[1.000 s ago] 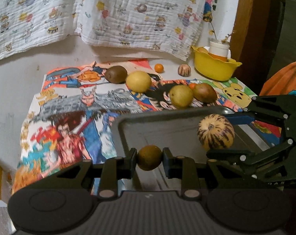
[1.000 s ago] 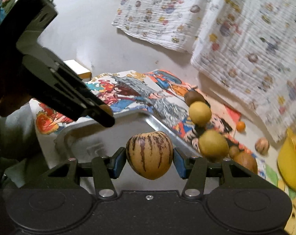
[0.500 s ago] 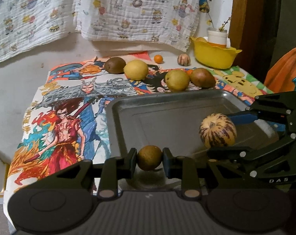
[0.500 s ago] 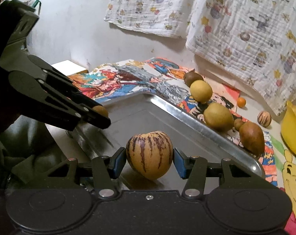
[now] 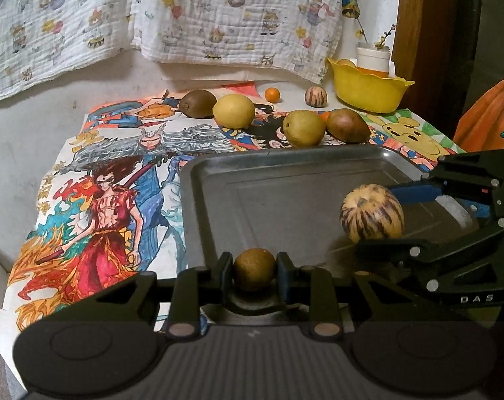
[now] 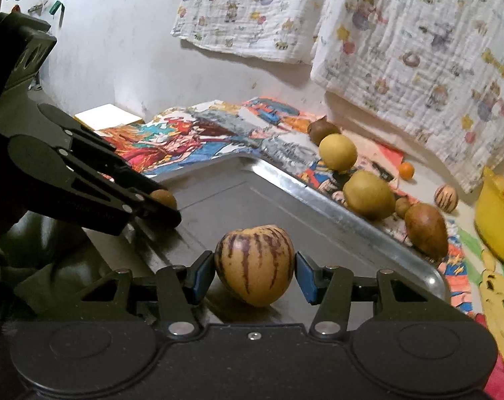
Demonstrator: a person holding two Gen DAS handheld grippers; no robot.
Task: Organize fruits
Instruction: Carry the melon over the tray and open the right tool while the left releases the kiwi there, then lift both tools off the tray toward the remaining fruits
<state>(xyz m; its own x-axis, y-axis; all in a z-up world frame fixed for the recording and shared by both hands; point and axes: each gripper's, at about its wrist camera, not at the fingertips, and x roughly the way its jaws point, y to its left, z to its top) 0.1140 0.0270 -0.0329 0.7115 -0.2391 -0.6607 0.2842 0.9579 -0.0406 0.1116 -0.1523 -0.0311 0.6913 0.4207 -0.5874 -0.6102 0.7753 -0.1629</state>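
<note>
A white table [image 5: 28,133] is wearing a bright cartoon cloth [image 5: 95,200]. A gray metal tray [image 5: 285,180] is sitting on the cloth. Behind the tray, fruits are lying in a row, and a yellow bowl [image 5: 368,90] is standing at the far corner.

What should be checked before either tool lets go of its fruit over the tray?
1. Left tool shut on small brown fruit: ok.
2. Right tool shut on striped fruit: ok.
3. Both fruits over the metal tray: ok.
4. Fruits resting on the tray floor: cannot tell.
5. No other fruit lies under them: ok.
6. Tools apart from each other: ok.
</note>
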